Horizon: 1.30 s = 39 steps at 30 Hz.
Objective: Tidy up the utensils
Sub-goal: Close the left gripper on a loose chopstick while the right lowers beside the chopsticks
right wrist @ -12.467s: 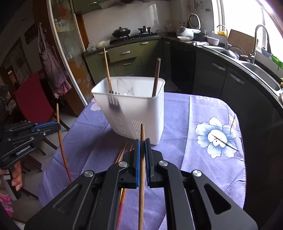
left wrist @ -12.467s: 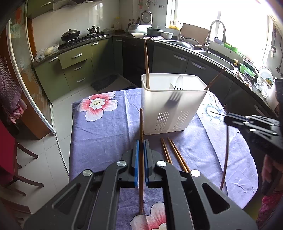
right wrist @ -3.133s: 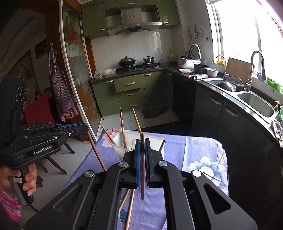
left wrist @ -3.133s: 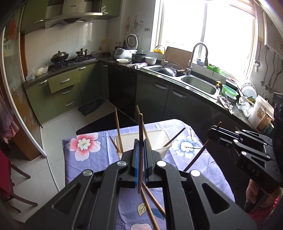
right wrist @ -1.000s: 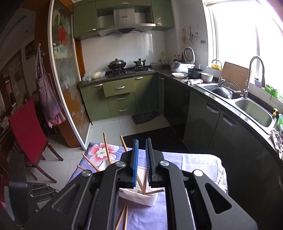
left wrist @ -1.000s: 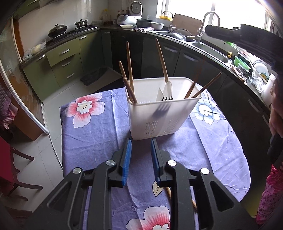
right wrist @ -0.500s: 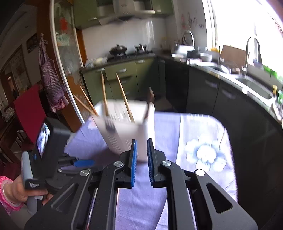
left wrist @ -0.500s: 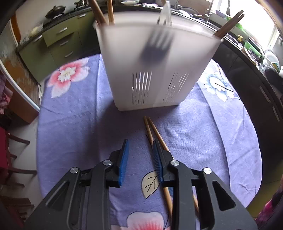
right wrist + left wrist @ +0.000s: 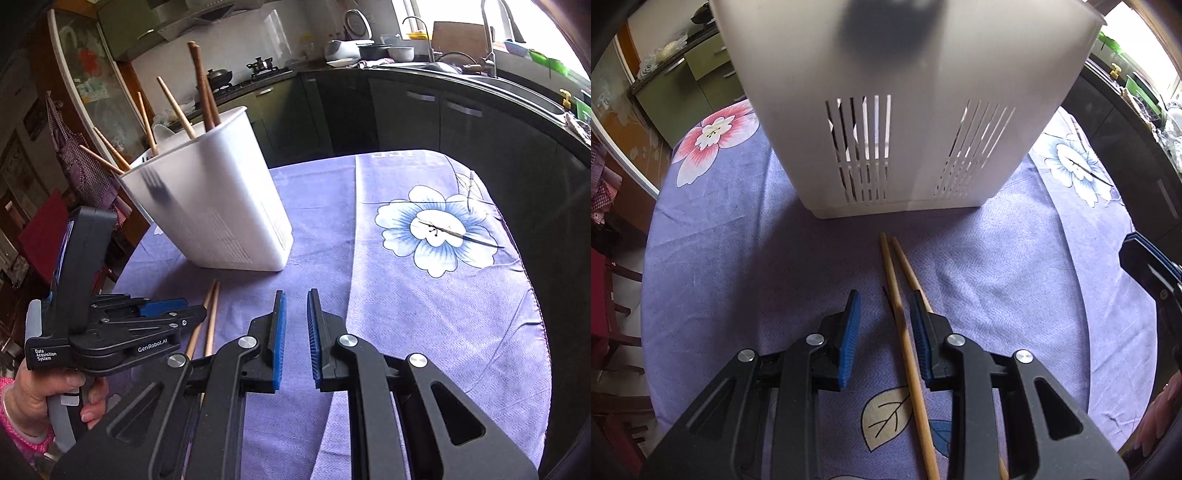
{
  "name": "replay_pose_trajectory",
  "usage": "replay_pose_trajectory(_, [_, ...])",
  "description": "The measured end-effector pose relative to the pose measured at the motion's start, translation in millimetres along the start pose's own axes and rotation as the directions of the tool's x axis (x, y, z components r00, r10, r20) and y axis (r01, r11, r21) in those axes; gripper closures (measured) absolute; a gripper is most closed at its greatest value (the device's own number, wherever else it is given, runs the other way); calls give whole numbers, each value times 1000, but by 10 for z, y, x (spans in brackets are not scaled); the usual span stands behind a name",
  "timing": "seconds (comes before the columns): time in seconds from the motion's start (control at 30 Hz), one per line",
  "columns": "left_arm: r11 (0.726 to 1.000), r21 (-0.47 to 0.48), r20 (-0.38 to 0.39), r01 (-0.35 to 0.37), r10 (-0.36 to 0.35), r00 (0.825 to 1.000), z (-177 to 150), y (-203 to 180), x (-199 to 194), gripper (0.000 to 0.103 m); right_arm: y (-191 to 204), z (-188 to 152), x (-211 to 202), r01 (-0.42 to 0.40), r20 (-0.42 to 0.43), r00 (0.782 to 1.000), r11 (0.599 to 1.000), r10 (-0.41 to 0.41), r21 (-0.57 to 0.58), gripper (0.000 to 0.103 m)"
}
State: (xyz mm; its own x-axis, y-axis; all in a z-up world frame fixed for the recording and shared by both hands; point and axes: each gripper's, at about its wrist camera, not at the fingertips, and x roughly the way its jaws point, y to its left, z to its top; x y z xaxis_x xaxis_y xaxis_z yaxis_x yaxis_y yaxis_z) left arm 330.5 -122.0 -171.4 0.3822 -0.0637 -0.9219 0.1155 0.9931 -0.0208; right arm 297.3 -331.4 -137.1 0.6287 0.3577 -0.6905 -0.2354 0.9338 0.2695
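Two light wooden chopsticks (image 9: 892, 273) lie side by side on the purple cloth, just in front of the white slotted utensil holder (image 9: 905, 110). My left gripper (image 9: 884, 299) is low over them, open, with the left chopstick between its blue pads and untouched. In the right wrist view the holder (image 9: 214, 206) has several chopsticks (image 9: 177, 107) standing in it and a fork showing through its wall. My right gripper (image 9: 295, 295) hovers over bare cloth to the right of the lying chopsticks (image 9: 210, 314). Its jaws are a narrow gap apart with nothing between them. A hand holds the left gripper (image 9: 195, 314) there.
The round table wears a purple floral tablecloth (image 9: 436, 229), and its edge curves close on the right. Dark kitchen cabinets (image 9: 461, 122) and a sink stand behind it. A red chair (image 9: 40, 236) is at the left.
Both grippers have come down to the table. The left one now straddles a lying chopstick, and the holder fills the top of its view. The right one has dropped beside it.
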Motion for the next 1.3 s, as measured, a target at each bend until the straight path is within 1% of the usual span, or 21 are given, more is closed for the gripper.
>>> replay_pose_trajectory(0.1, [1000, -1, -15, -14, 14, 1000, 24, -22, 65, 77, -10, -6, 45, -5, -10, 1000, 1000, 5, 10, 91])
replay_pose_trajectory(0.27, [1000, 5, -7, -30, 30, 1000, 60, -64, 86, 77, -58, 51, 108, -7, -13, 1000, 1000, 7, 26, 91])
replay_pose_trajectory(0.33, [999, 13, -2, -32, 32, 999, 64, -84, 86, 86, -73, 40, 111, -6, -15, 1000, 999, 7, 32, 91])
replay_pose_trajectory(0.37, [999, 16, -1, -33, 33, 999, 67, -89, 86, 89, -91, 33, 118, -6, -16, 1000, 999, 6, 36, 91])
replay_pose_trajectory(0.4, [999, 17, -1, -33, 33, 999, 69, -96, 86, 95, -98, 33, 116, -5, -17, 1000, 999, 6, 38, 91])
replay_pose_trajectory(0.57, [1000, 4, 5, -21, 21, 1000, 73, -76, 85, 96, -114, 30, 102, -4, -14, 1000, 999, 5, 44, 91])
replay_pose_trajectory(0.7, [1000, -7, 45, -10, 11, 999, 71, -28, -19, 96, -113, 45, 89, -7, 3, 1000, 999, 6, 47, 91])
replay_pose_trajectory(0.8, [1000, -4, 91, -10, 11, 996, 56, 6, -179, 97, -128, 37, 115, -13, 6, 1000, 998, 13, 62, 91])
replay_pose_trajectory(0.87, [1000, -3, 121, -6, 6, 993, 34, 23, -304, 97, -123, 16, 123, -17, 6, 1000, 998, 17, 67, 84])
replay_pose_trajectory(0.9, [1000, -4, 136, -3, 3, 991, 14, 36, -363, 97, -120, 10, 133, -17, 4, 1000, 998, 17, 67, 80])
replay_pose_trajectory(1.1, [1000, -11, 240, 14, -11, 971, -118, 113, -760, 97, -59, -4, 180, -10, -10, 1000, 999, 10, 49, 80])
replay_pose_trajectory(1.17, [1000, -15, 275, 22, -17, 961, -159, 153, -888, 97, -48, 3, 181, -10, -10, 1000, 999, 10, 47, 80])
replay_pose_trajectory(1.3, [999, -23, 350, 39, -28, 936, -262, 254, -1163, 97, -25, 5, 201, -7, -14, 1000, 999, 8, 40, 80])
